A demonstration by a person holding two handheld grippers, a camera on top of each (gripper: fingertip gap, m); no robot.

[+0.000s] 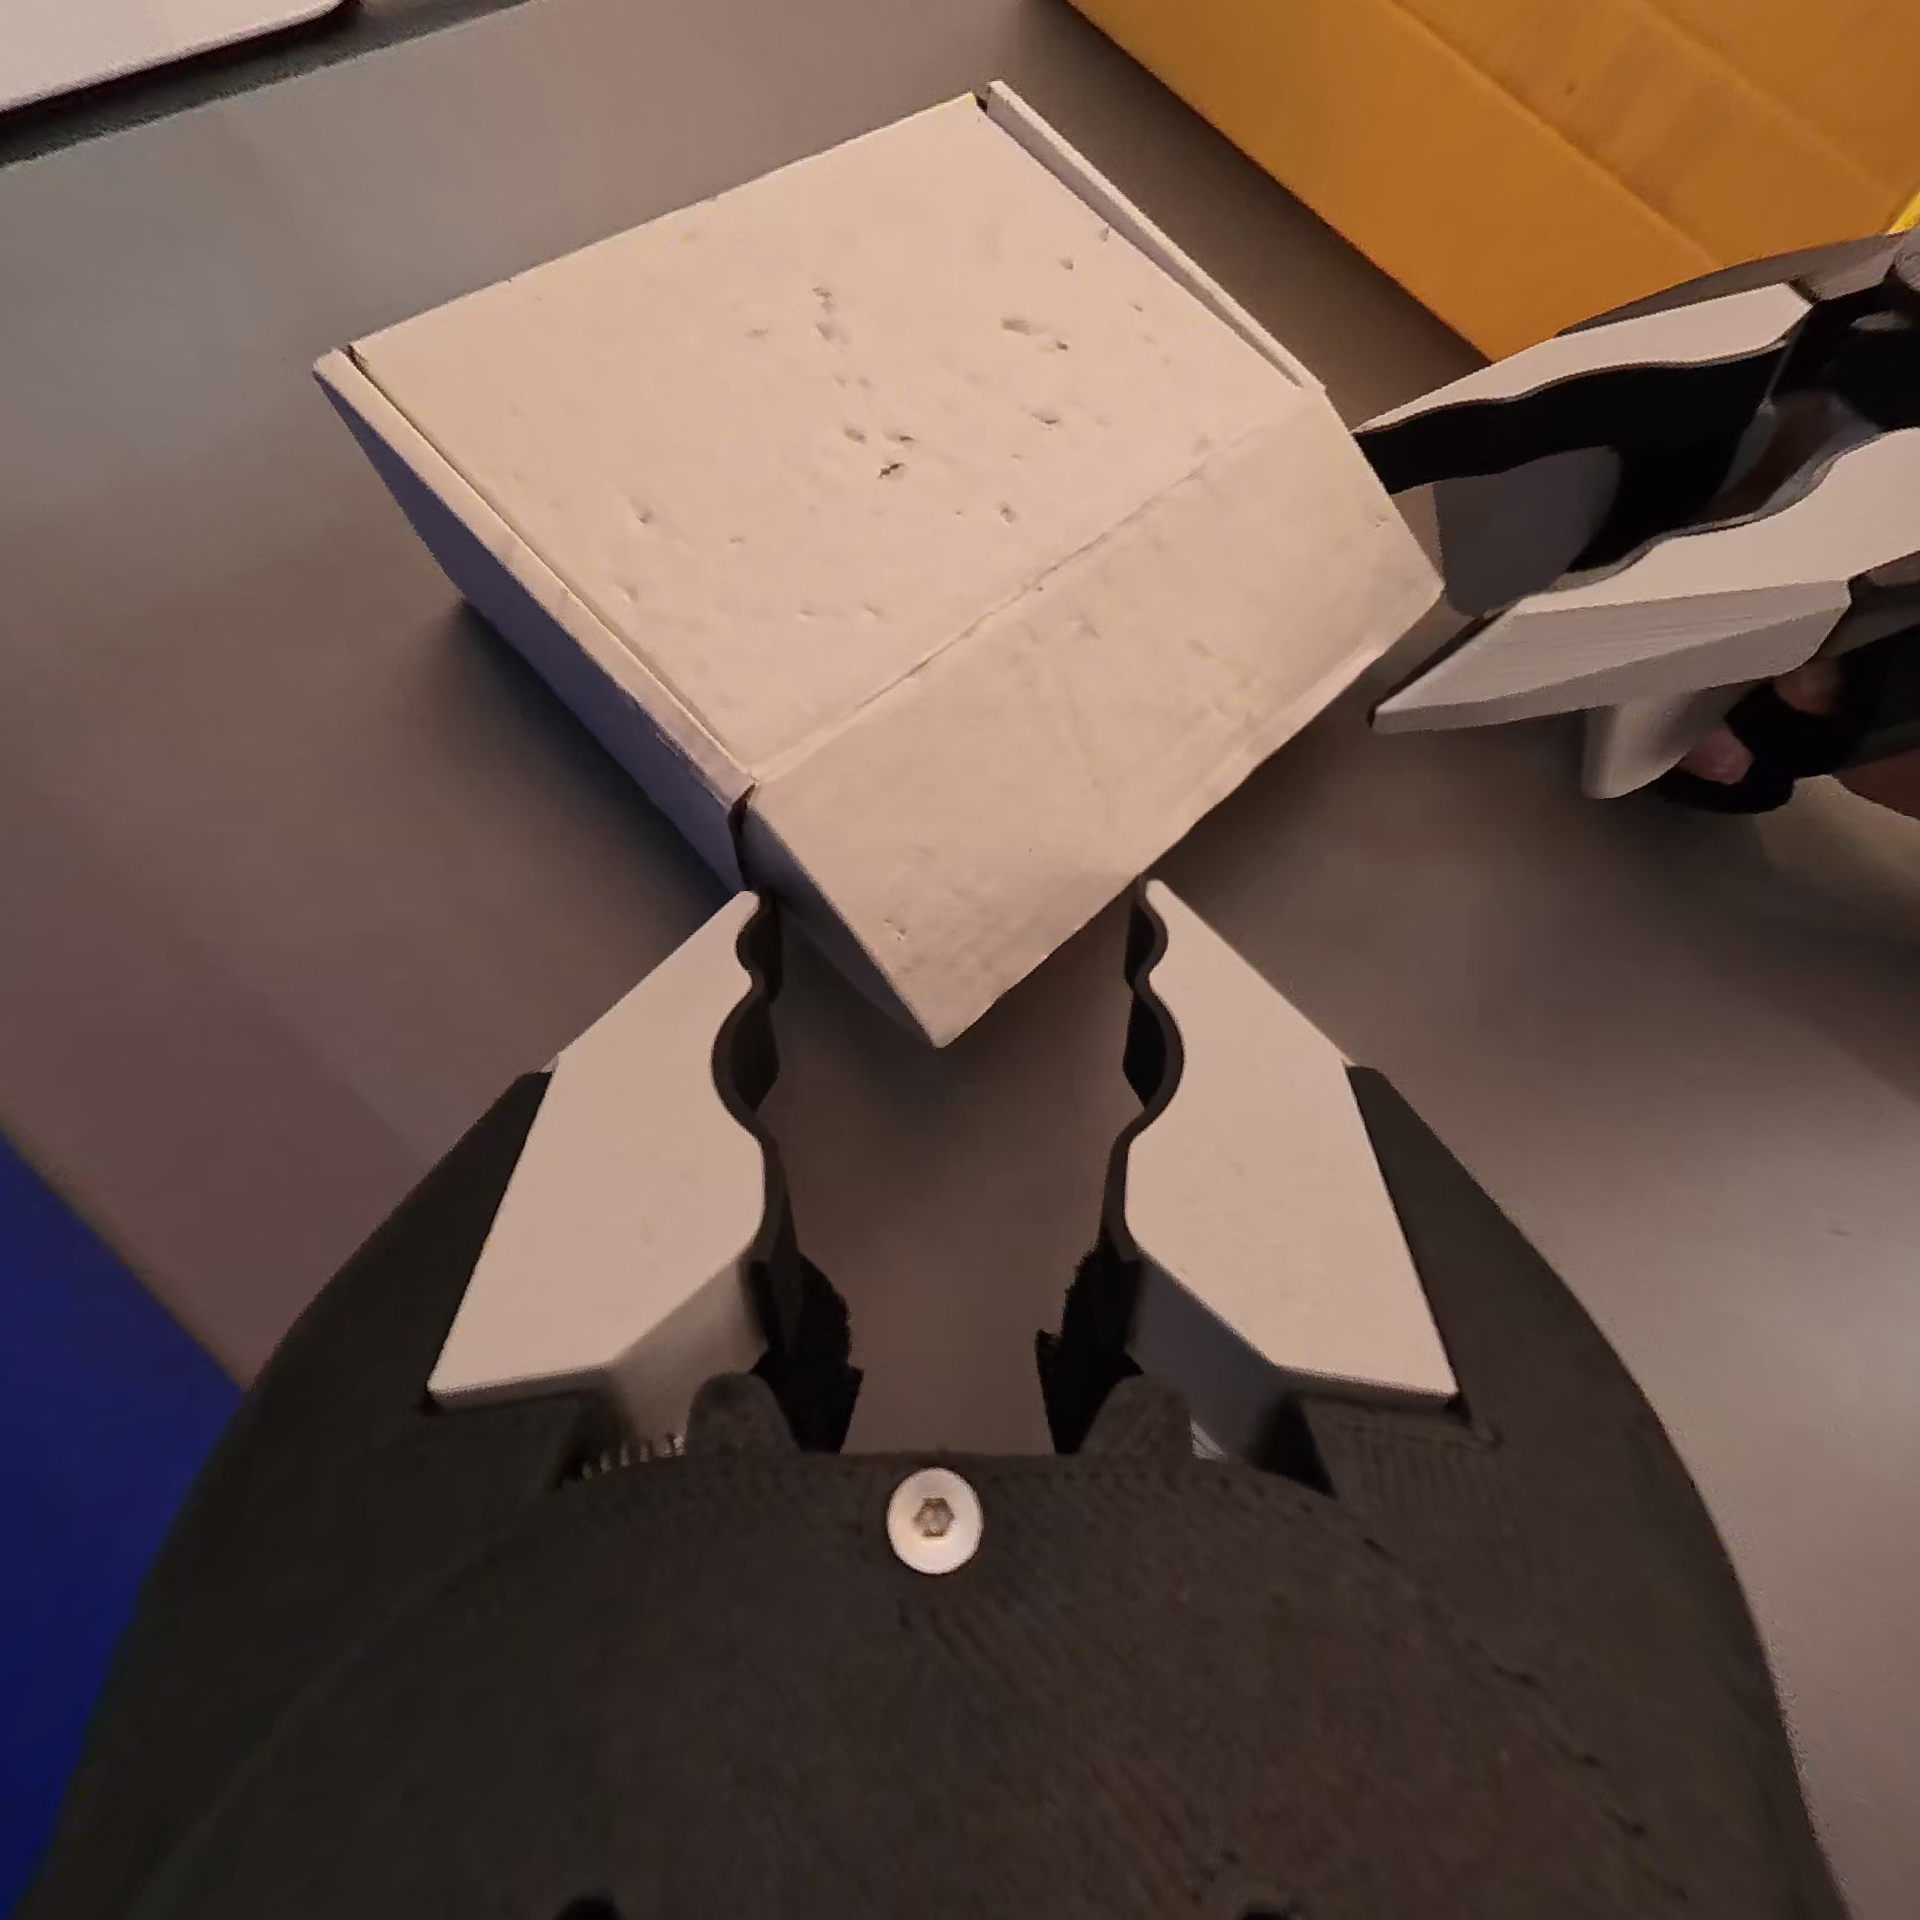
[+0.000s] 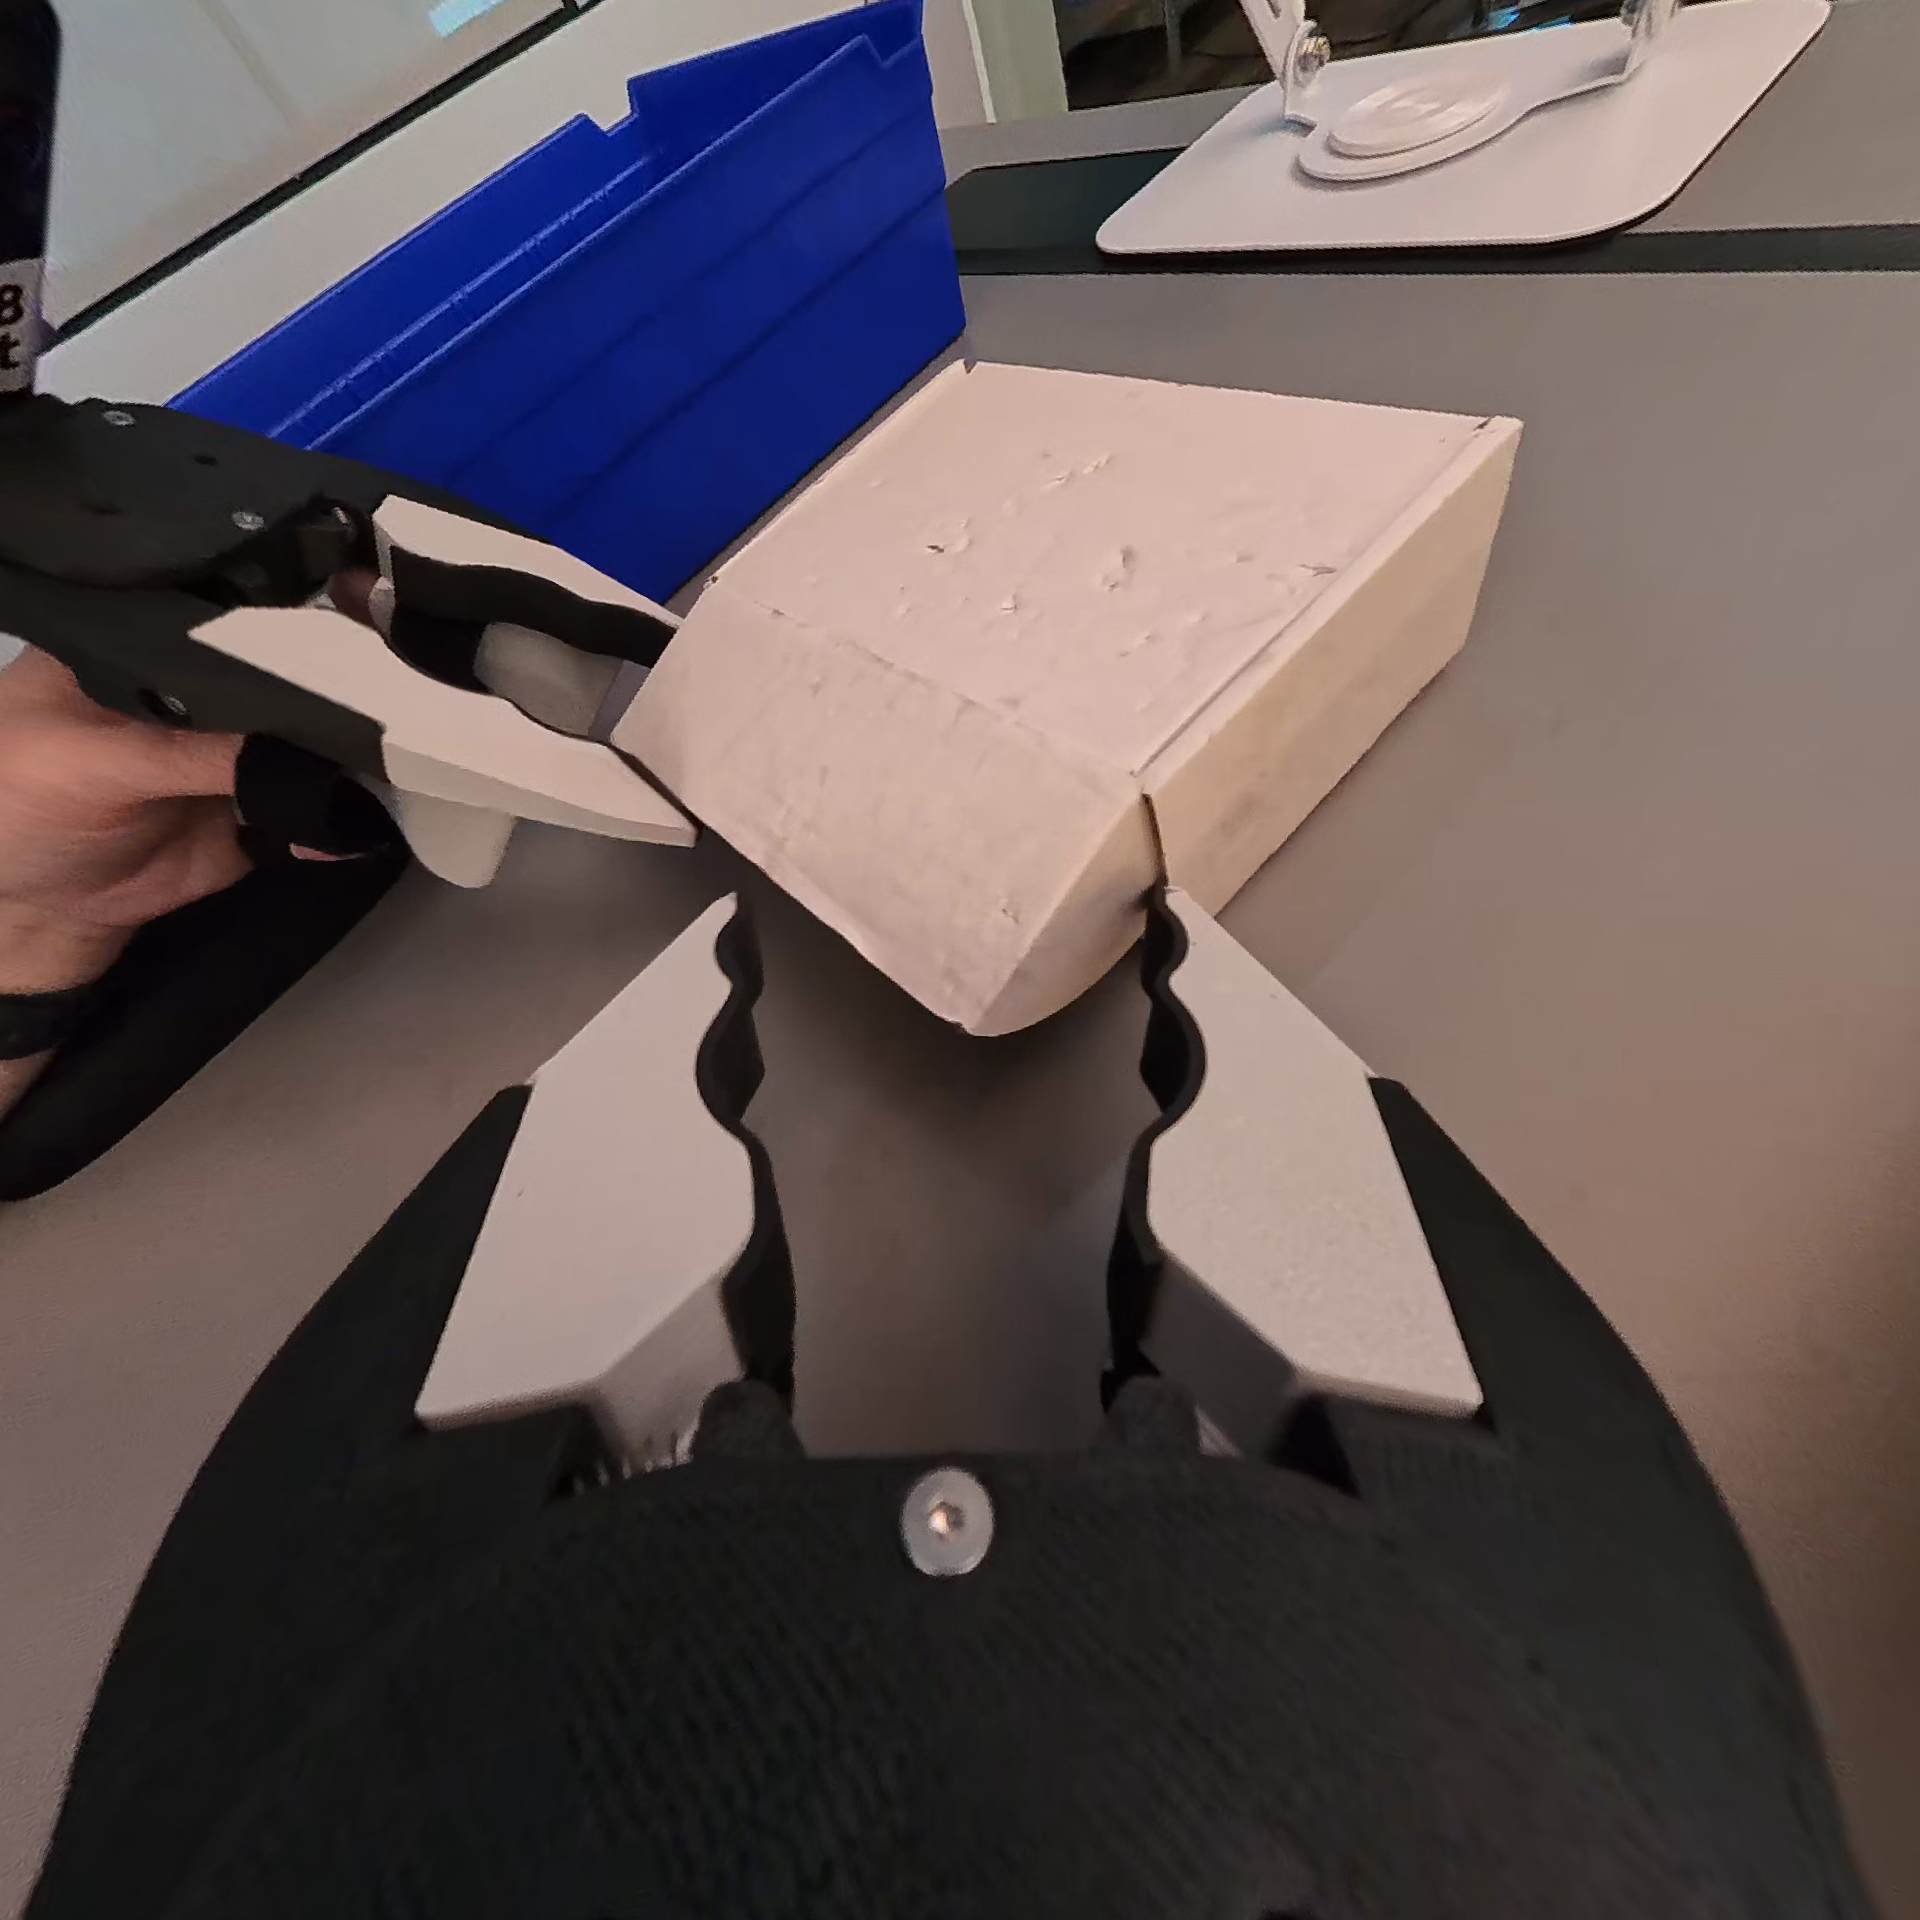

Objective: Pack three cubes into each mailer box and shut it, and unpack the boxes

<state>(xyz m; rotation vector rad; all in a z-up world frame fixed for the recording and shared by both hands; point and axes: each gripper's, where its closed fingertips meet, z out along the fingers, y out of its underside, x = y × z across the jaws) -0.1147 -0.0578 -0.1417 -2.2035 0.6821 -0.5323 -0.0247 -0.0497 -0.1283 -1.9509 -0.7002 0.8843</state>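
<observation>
both claws gape: left claw [image 1: 951,914], right claw [image 2: 951,914].

A white mailer box [image 1: 831,499] sits closed on a grey table [image 1: 208,831], its front flap between the left gripper's [image 1: 951,935] spread fingers; the right gripper [image 1: 1382,582] waits at right.

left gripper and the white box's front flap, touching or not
Touching. In the right wrist view the left gripper has its open jaws set against the side edge of the white mailer box's front flap, with no gap visible between them.
</observation>
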